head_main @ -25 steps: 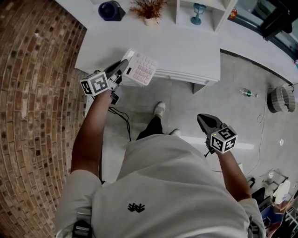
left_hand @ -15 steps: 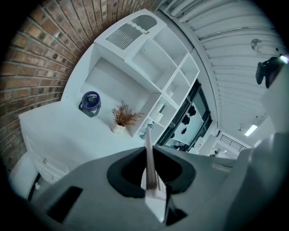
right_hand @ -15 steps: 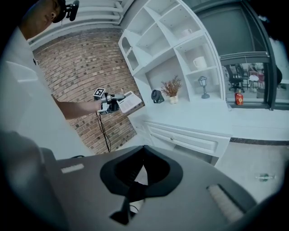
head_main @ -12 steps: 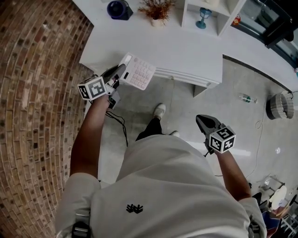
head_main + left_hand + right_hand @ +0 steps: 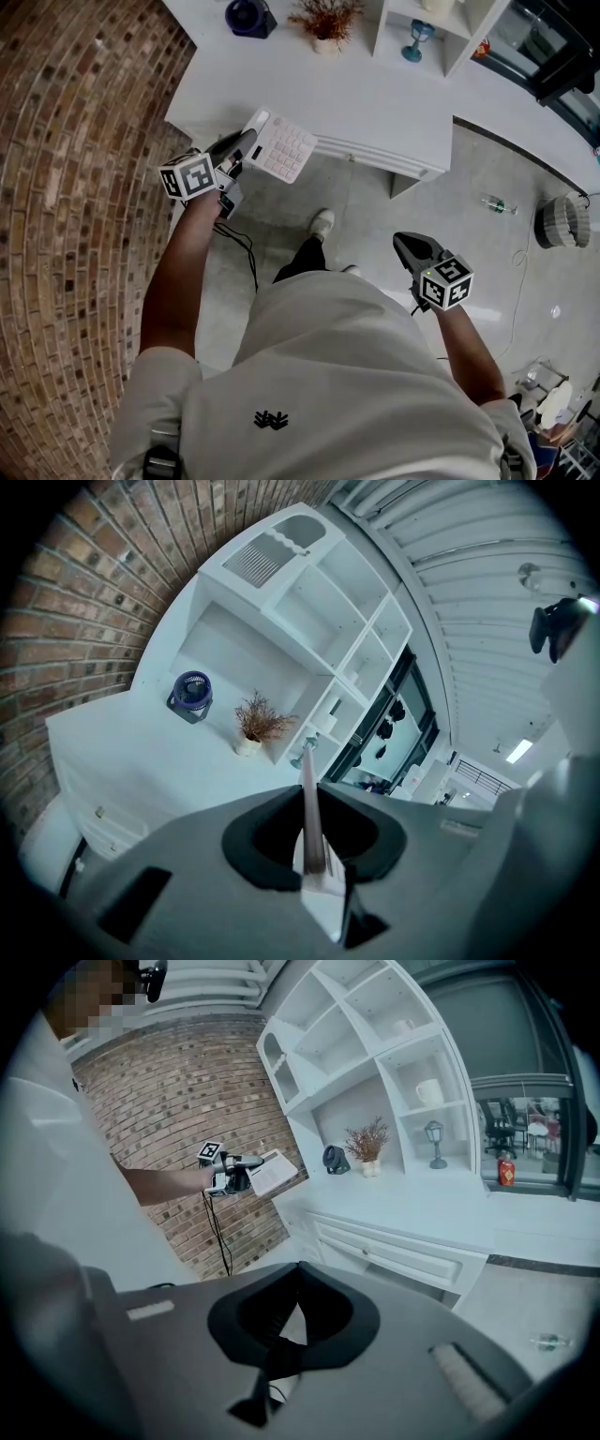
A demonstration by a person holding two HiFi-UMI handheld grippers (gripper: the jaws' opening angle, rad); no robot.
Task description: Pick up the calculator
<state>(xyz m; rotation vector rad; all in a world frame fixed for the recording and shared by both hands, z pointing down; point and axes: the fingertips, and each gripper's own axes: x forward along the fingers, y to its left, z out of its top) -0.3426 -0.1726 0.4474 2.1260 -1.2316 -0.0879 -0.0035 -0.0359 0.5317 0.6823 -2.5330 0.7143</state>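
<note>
The calculator [image 5: 284, 147], white with rows of pale keys, hangs in the air over the front edge of the white desk [image 5: 375, 103]. My left gripper [image 5: 249, 142] is shut on its near end. In the left gripper view the calculator [image 5: 309, 817] shows edge-on, a thin blade clamped between the jaws. The right gripper view shows the left gripper [image 5: 236, 1176] holding the calculator [image 5: 274, 1172] out level beside the brick wall. My right gripper [image 5: 401, 240] hangs by the person's right side over the floor, shut, with nothing in it [image 5: 298, 1269].
On the desk stand a dark blue fan [image 5: 248, 17], a potted dried plant [image 5: 325, 21] and a shelf unit with a blue goblet [image 5: 418, 37]. A brick wall [image 5: 75, 187] runs along the left. On the floor lie a cable [image 5: 251, 255], a bottle [image 5: 497, 204] and a basket [image 5: 562, 220].
My left gripper has carried the calculator a little back from the desk, toward the person. The right gripper has barely shifted.
</note>
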